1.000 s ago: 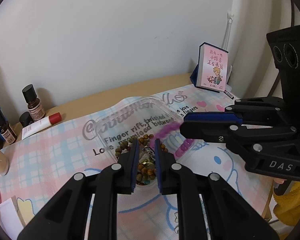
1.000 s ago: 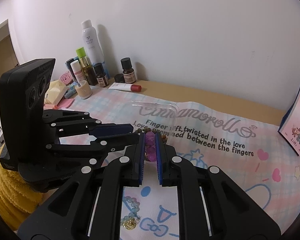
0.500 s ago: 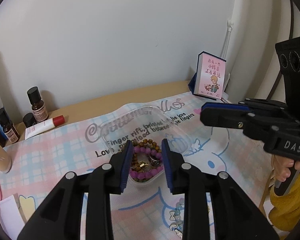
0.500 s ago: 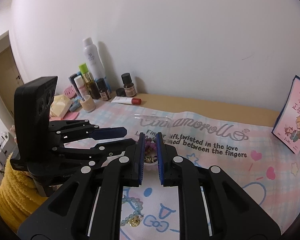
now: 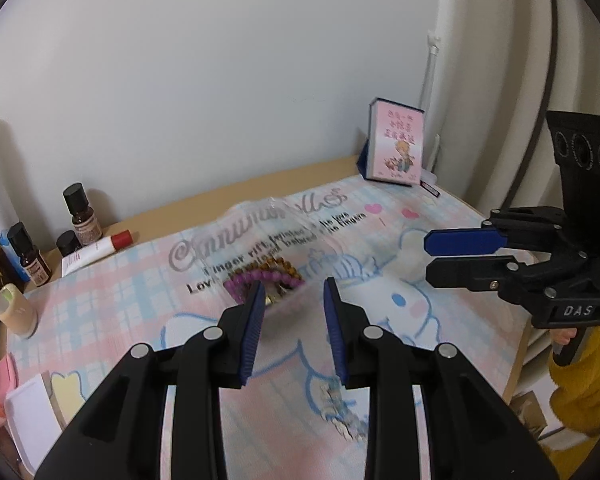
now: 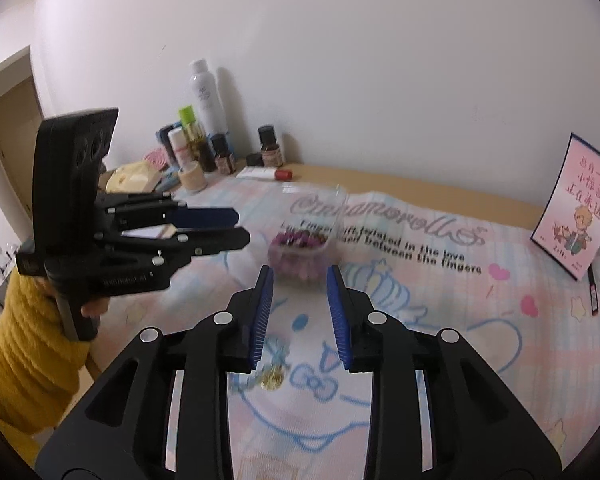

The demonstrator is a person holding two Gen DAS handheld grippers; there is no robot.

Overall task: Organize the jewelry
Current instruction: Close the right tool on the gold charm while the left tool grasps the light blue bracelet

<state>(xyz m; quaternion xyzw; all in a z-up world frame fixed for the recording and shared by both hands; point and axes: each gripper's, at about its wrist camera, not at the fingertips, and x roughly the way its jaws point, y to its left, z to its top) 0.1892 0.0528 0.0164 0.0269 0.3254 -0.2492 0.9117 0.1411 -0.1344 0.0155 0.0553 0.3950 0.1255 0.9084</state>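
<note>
A clear plastic box (image 5: 268, 240) (image 6: 316, 216) stands open on the pastel cartoon mat. It holds a purple bead bracelet (image 5: 256, 280) (image 6: 296, 240) and a brown bead bracelet (image 5: 280, 266). A pale blue bead bracelet with a gold charm (image 6: 270, 378) (image 5: 340, 408) lies on the mat nearer me. My left gripper (image 5: 294, 304) is open and empty above the mat just short of the box. My right gripper (image 6: 300, 296) is open and empty, also short of the box.
Bottles and tubes (image 6: 204, 136) (image 5: 80, 216) crowd the back left of the desk by the wall. A pink card box (image 5: 396, 148) (image 6: 572, 208) stands at the back right. The desk's right edge (image 5: 516, 360) is close.
Both grippers have opened and pulled back up from the box. The purple bracelet that the right gripper held now lies in the box.
</note>
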